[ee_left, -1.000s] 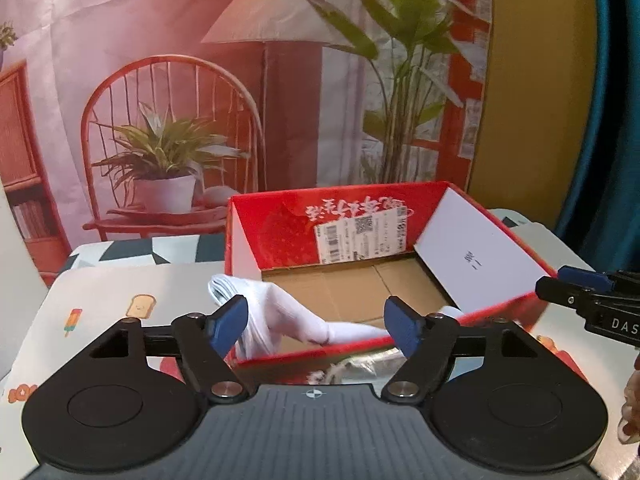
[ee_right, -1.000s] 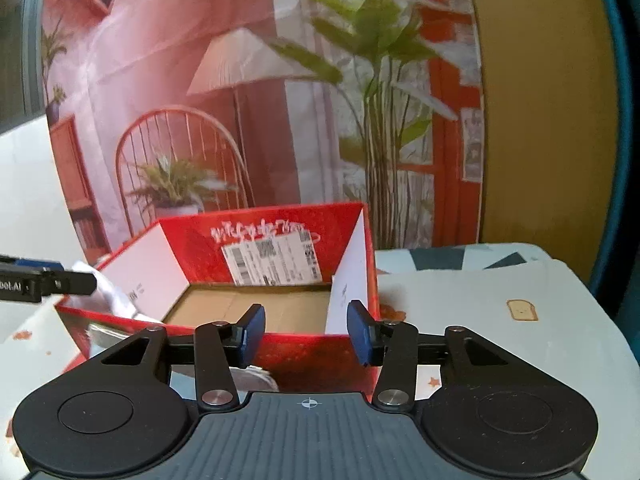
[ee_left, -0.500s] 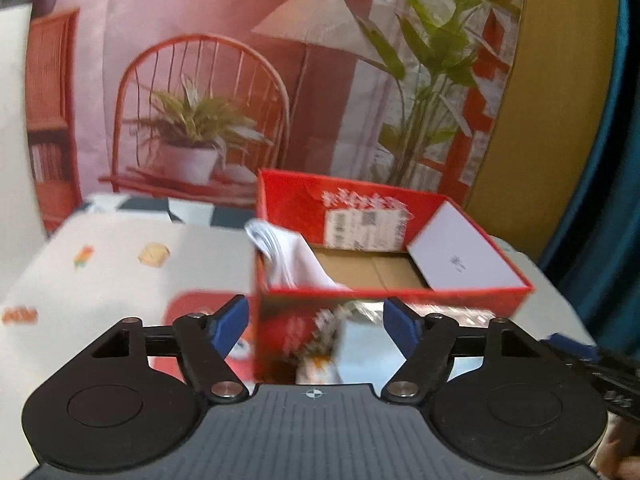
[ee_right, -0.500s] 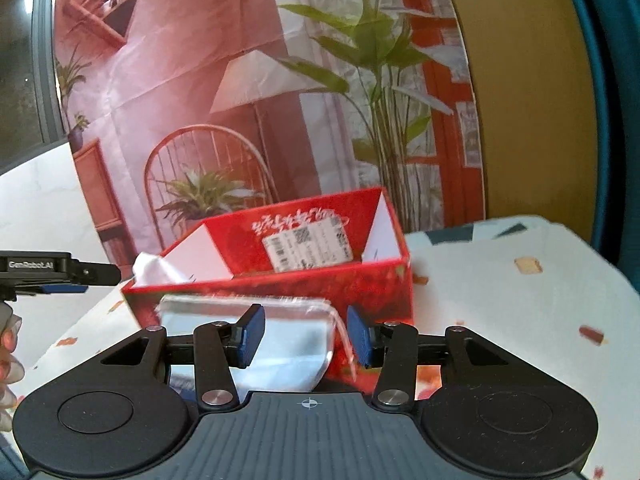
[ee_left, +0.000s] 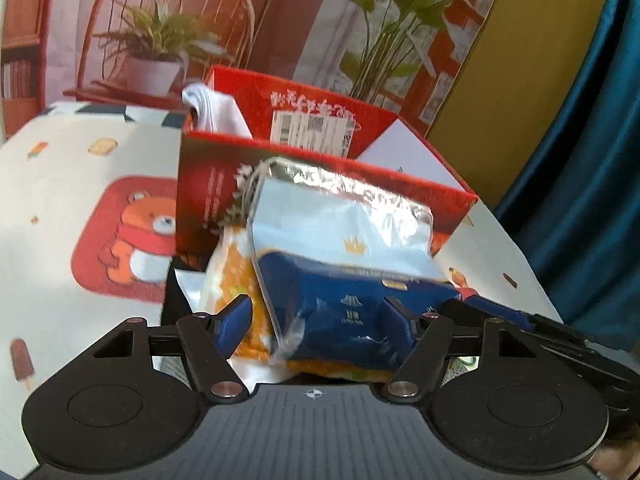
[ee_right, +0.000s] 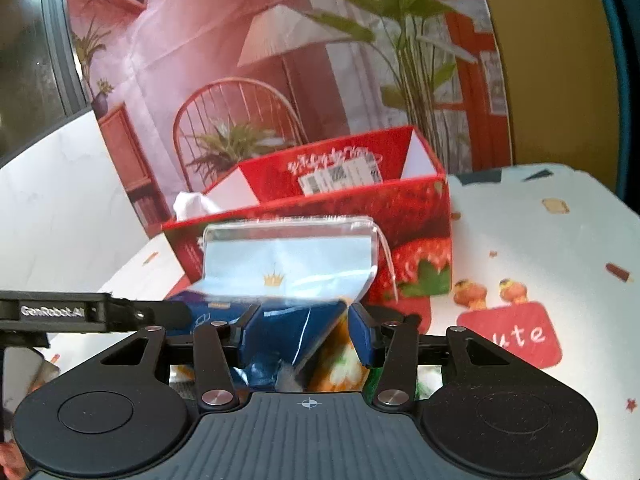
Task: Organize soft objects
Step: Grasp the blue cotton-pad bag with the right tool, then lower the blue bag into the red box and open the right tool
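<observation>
A blue and silver soft pack (ee_left: 344, 256) lies in front of the red box (ee_left: 212, 192), on top of an orange pack (ee_left: 236, 276). My left gripper (ee_left: 320, 320) is open, its fingers on either side of the blue pack's near end. My right gripper (ee_right: 306, 332) is open around the same blue pack (ee_right: 288, 268) from the other side. A white cloth (ee_left: 212, 108) hangs over the box's far left corner, and it also shows in the right wrist view (ee_right: 192, 204). The red box (ee_right: 412, 216) stands open.
The table (ee_left: 60, 176) has a white cloth with cartoon prints. A printed backdrop (ee_left: 180, 32) stands behind the box, a blue curtain (ee_left: 580, 160) at the right. The other gripper's arm (ee_right: 80, 312) crosses the right wrist view at the left.
Both grippers have pulled back from the box and dropped low. They now sit around the blue pack in front of the box. The white cloth stays in the box.
</observation>
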A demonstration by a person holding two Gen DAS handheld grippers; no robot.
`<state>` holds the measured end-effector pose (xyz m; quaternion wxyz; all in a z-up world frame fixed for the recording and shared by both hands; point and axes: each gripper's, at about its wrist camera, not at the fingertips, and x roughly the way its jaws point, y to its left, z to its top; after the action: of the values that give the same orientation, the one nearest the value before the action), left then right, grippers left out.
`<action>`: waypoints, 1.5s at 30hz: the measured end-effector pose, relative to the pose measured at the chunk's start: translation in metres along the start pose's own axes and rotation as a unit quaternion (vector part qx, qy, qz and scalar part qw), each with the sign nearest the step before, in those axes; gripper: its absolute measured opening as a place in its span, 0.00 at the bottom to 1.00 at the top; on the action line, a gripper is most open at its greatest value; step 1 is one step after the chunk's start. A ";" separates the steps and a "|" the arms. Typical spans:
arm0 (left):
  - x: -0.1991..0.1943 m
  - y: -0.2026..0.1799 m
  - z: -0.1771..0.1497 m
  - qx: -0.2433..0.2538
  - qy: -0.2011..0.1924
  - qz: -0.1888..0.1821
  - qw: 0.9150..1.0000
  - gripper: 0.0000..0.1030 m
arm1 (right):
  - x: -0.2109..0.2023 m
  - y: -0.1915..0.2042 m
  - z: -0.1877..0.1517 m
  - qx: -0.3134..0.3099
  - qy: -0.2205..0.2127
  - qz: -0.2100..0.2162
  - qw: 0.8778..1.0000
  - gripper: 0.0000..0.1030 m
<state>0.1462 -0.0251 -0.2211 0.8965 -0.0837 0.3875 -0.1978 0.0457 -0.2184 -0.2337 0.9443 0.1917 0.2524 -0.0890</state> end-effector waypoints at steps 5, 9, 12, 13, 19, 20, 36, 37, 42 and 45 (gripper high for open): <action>0.004 0.004 -0.003 -0.013 0.003 -0.018 1.000 0.54 | 0.009 -0.001 -0.007 0.003 0.022 0.015 1.000 0.39; 0.002 0.003 -0.003 -0.014 0.001 -0.019 1.000 0.50 | 0.011 0.002 -0.009 -0.005 0.026 0.017 1.000 0.33; 0.001 0.001 -0.005 -0.012 0.000 -0.018 1.000 0.47 | 0.012 0.002 -0.008 -0.007 0.026 0.018 0.999 0.27; 0.001 0.001 -0.006 -0.011 0.001 -0.017 1.000 0.47 | 0.012 0.002 -0.009 -0.008 0.026 0.019 0.999 0.25; -0.003 0.000 -0.010 -0.013 0.001 -0.014 1.000 0.47 | 0.011 0.002 -0.010 -0.018 0.027 0.020 0.999 0.19; -0.005 -0.001 -0.010 -0.011 -0.002 -0.014 1.000 0.47 | 0.011 0.003 -0.010 -0.023 0.025 0.019 0.999 0.18; -0.046 -0.034 0.029 0.096 -0.107 -0.001 0.990 0.46 | -0.010 0.015 0.030 -0.082 -0.054 0.034 0.995 0.16; -0.047 -0.036 0.035 0.101 -0.113 -0.002 0.988 0.46 | -0.011 0.015 0.037 -0.079 -0.059 0.038 0.994 0.16; -0.032 -0.046 0.077 0.118 -0.121 -0.002 0.986 0.46 | 0.001 0.009 0.081 -0.080 -0.075 0.046 0.993 0.16; -0.012 -0.046 0.105 0.123 -0.108 -0.007 0.986 0.46 | 0.020 0.004 0.109 -0.087 -0.073 0.040 0.993 0.16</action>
<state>0.2020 -0.0625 -0.1274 0.9352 0.0041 0.2606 -0.2397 0.1118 -0.2604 -0.1551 0.9761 0.1116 0.1819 -0.0422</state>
